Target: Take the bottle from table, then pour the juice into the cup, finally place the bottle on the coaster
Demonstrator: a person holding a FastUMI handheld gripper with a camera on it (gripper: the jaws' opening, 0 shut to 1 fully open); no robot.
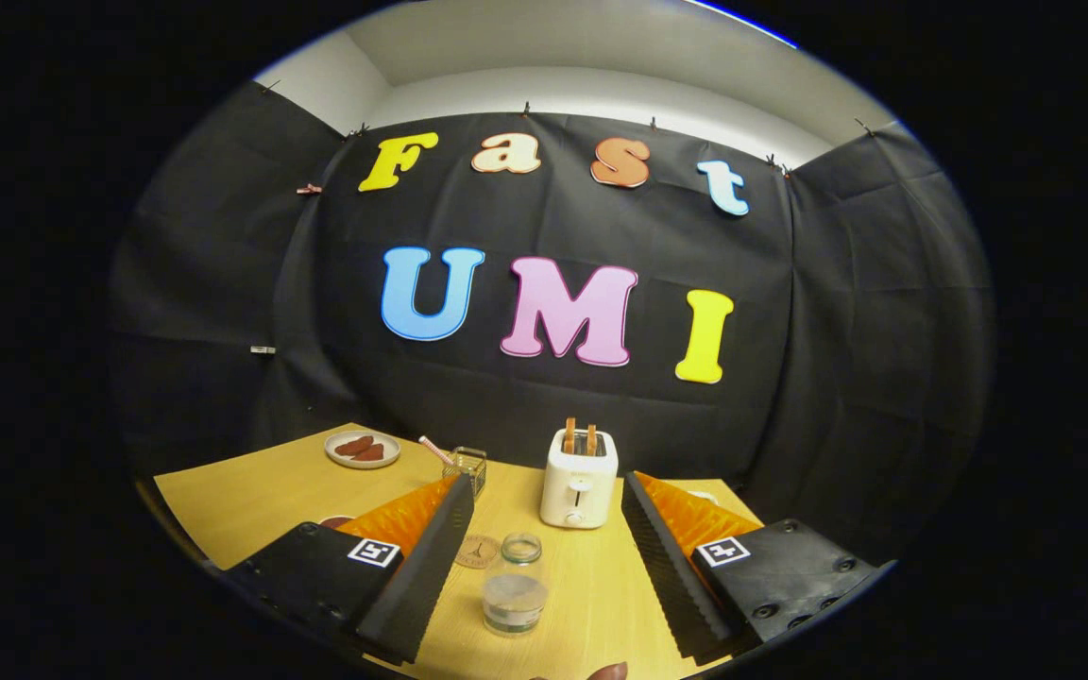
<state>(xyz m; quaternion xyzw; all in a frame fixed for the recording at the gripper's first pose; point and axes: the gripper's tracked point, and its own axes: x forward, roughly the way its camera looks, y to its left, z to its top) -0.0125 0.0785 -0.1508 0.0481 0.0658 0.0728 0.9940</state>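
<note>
In the gripper view the fingers [544, 557] stand spread wide and grasp nothing. Between them on the bench [251, 501] sit a clear cup [513, 602], a small glass [521, 548] and the round coaster [477, 552]; a toaster [579, 478] stands beyond. I cannot make out the bottle. The cup looks light, rigid and easy to tip.

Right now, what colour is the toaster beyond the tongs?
The toaster is white or cream, with toast slices sticking up from its slots; the gripper view shows it clearly.

White toaster [579, 480], tan wood-grain table [261, 491], white plate [362, 450] w/ reddish-brown pieces.
</note>
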